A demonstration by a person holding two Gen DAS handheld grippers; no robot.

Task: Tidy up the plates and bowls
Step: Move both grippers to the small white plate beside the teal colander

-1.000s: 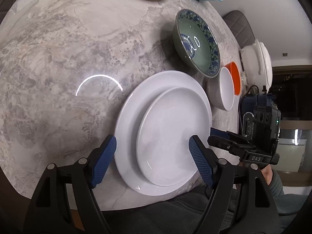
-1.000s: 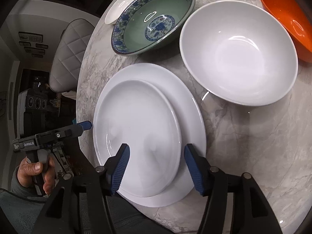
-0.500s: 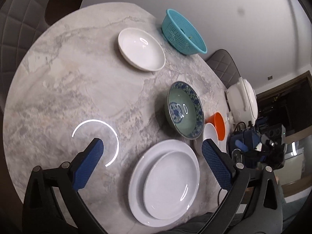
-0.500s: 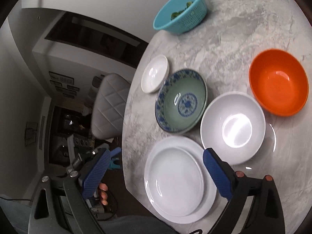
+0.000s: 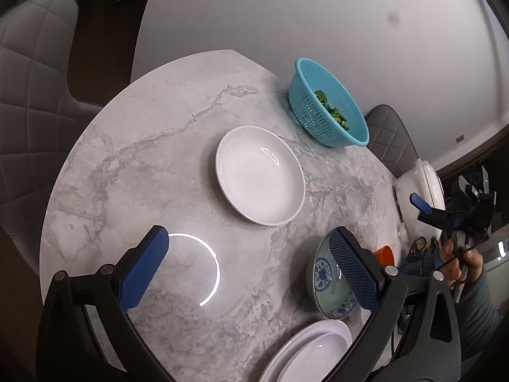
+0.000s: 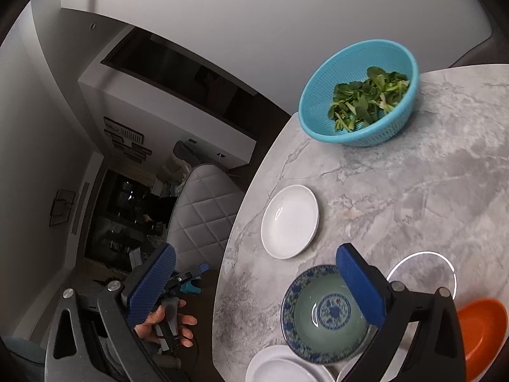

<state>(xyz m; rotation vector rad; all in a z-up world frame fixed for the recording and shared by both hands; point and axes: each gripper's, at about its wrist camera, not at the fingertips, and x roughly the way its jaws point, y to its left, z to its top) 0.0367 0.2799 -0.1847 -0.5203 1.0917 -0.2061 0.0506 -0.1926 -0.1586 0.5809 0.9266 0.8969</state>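
Observation:
Both grippers hover above a round marble table (image 5: 159, 165), each holding nothing. My left gripper (image 5: 248, 270) is open over bare marble, short of a white shallow plate (image 5: 259, 175). A blue-patterned green bowl (image 5: 327, 283) sits behind its right finger. Two stacked white plates (image 5: 311, 353) lie at the bottom edge. My right gripper (image 6: 257, 288) has its jaws opening wide, with nothing between them. It hangs above the table edge, near the patterned bowl (image 6: 321, 315) and the white plate (image 6: 289, 221). An orange bowl (image 6: 480, 331) sits at the lower right.
A teal colander (image 6: 359, 92) with green leaves stands at the far edge. A white appliance (image 5: 420, 187) sits to the right. Quilted grey chairs (image 6: 203, 210) ring the table. A hand (image 6: 165, 324) holds the left gripper (image 6: 195, 277) beside the table.
Both grippers rose and pulled back from the stacked plates, and their jaws widened. The views tilted up, bringing the far white plate and colander into sight.

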